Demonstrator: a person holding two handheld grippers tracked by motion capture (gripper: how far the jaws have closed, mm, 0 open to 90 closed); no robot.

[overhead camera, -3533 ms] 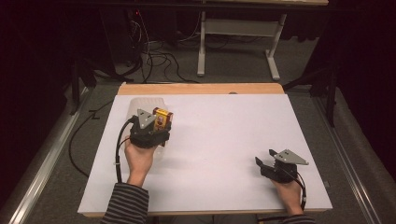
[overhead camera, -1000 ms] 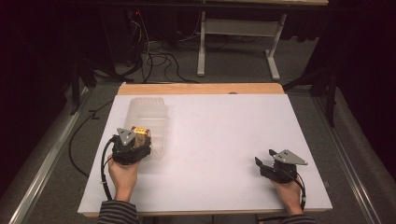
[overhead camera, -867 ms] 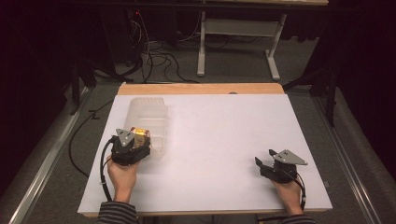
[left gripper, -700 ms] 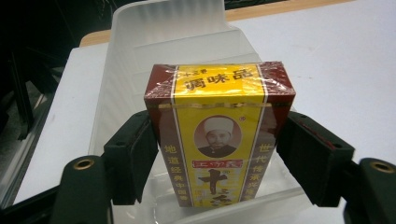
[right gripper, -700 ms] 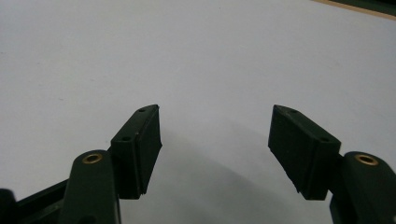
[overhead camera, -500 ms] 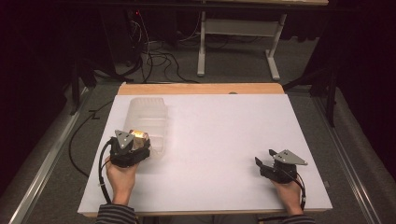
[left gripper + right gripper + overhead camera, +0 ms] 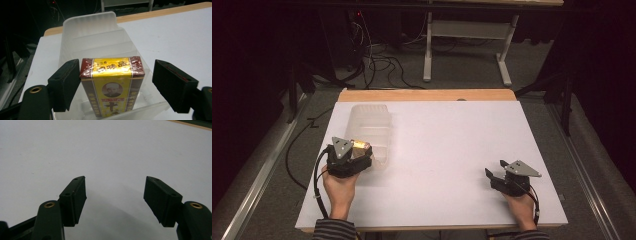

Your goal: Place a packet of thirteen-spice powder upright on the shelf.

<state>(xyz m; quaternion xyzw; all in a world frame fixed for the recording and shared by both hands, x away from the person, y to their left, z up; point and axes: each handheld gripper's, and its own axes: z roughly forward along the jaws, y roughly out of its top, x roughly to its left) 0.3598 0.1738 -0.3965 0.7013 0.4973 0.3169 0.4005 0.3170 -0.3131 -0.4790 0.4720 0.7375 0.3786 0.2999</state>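
Note:
A yellow and maroon box (image 7: 112,83) stands upright in the near end of a clear plastic bin (image 7: 92,32). My left gripper (image 7: 117,85) straddles the box; its jaws have just been opening, the left pad still close against the box and the right pad well clear of it. In the high view the left gripper (image 7: 354,154) sits at the bin's (image 7: 369,122) near end with the box (image 7: 359,145) showing yellow. My right gripper (image 7: 115,200) stands open over bare white table, with nothing between its jaws; in the high view the right gripper (image 7: 494,176) rests at the front right.
The white table top (image 7: 452,145) has a wooden strip (image 7: 427,95) along its far edge. Cables and a table frame (image 7: 462,45) lie on the dark floor beyond. The bin has ribbed dividers inside.
The left gripper carried the box from above the bin's middle down to its near end, and its jaws have spread apart from the box. The right hand has kept still.

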